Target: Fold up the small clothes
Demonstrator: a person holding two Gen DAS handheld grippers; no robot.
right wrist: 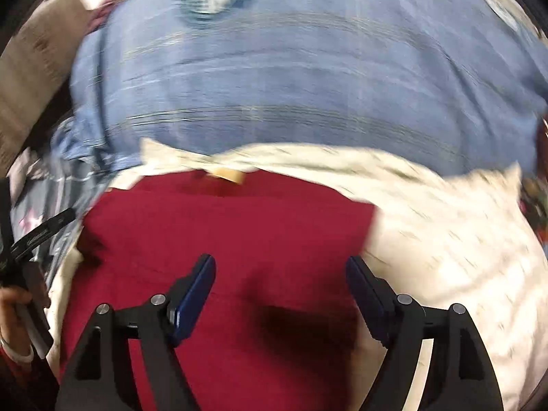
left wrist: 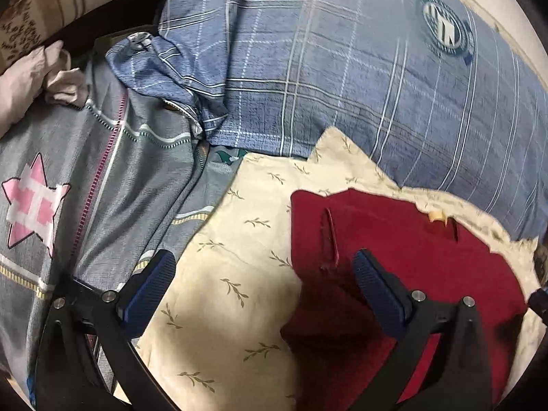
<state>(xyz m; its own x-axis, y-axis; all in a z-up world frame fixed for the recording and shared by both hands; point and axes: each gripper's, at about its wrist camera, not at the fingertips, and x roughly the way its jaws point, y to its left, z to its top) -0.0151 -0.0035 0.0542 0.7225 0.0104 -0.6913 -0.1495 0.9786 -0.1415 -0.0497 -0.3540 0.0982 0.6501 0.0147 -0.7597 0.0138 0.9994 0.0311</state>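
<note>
Red garment (right wrist: 219, 239) spread flat on the cream leaf-print cloth (left wrist: 222, 239), ahead of both tongs.
Right tongs (right wrist: 281, 270) hung spread directly over the garment's near part, gripping nothing; left tongs (left wrist: 263, 267), also spread and empty, straddled its left edge. Right hand judged nearer. Garment's long axis could not be told; right view was blurred.

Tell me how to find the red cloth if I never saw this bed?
Find the big blue plaid pillow. Below it lies a cream sheet printed with small leaf sprigs, and the plain dark red cloth lies flat on that. It is the only solid red, patternless piece.
</note>
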